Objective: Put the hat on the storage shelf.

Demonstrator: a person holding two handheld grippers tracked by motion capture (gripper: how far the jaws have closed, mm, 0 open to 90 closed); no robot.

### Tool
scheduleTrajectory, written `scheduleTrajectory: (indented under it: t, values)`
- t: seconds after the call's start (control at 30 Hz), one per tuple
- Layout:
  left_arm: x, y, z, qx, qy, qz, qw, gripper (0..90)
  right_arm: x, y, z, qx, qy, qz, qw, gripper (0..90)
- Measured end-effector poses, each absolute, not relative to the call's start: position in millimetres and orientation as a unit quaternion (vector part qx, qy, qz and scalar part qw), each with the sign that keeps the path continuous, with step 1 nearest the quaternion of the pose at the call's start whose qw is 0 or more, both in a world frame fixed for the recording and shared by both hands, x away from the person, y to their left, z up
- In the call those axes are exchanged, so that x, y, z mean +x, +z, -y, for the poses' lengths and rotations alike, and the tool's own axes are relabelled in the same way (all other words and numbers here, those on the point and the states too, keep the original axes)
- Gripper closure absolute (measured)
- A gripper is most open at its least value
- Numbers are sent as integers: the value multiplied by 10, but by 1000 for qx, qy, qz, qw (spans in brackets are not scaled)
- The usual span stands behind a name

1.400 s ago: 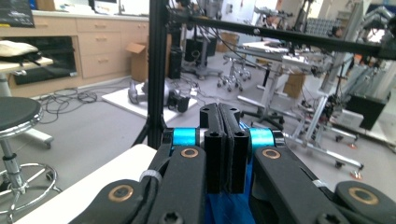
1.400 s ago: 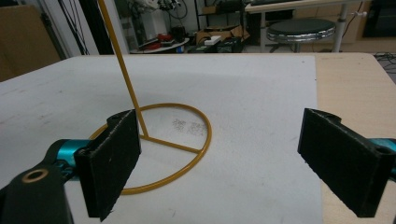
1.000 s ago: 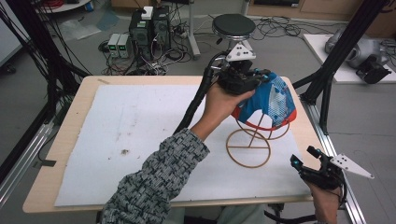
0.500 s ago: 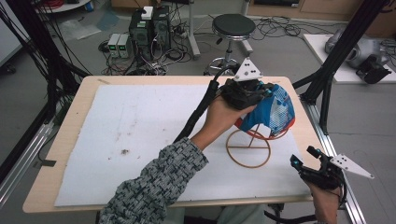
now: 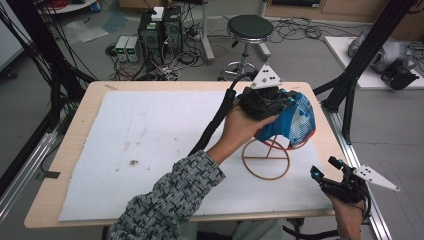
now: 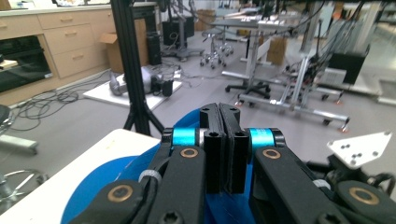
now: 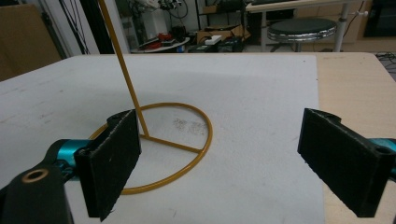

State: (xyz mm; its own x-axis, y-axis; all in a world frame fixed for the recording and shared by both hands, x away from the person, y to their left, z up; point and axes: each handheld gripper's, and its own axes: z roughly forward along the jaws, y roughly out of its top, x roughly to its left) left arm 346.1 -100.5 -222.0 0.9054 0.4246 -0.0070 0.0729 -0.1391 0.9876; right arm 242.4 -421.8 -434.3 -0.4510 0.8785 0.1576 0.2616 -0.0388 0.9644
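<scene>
Now left claw and cap farther right.

Even, soft overhead light with faint shadows on the counter; all views are slightly soft, and close black jaws blur in both gripper views.

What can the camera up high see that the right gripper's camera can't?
High view alone: the blue cap atop the wire stand, the left gripper shut on it, a patterned sleeve. Right gripper view alone: its own open jaws up close, spread wide. Both: the wire stand, the white mat, the black stool.
</scene>
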Motion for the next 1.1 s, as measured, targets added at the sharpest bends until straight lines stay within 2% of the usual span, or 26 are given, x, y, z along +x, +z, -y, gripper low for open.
scheduleTrajectory:
  t: [0.3,0.63,0.93,1.1]
  values:
    - [3399,-2213,1046,747,142,-156,630,881,2420,-4340,4219,448,564,-638,274,123]
    - [3465,-2426,946,753,163,-173,614,879,2423,-4345,4216,448,566,-637,271,123]
    - [3457,-2565,875,734,188,-163,631,879,2423,-4346,4213,449,566,-636,271,124]
    - [3503,-2628,836,719,179,-174,649,880,2428,-4348,4215,448,566,-637,272,124]
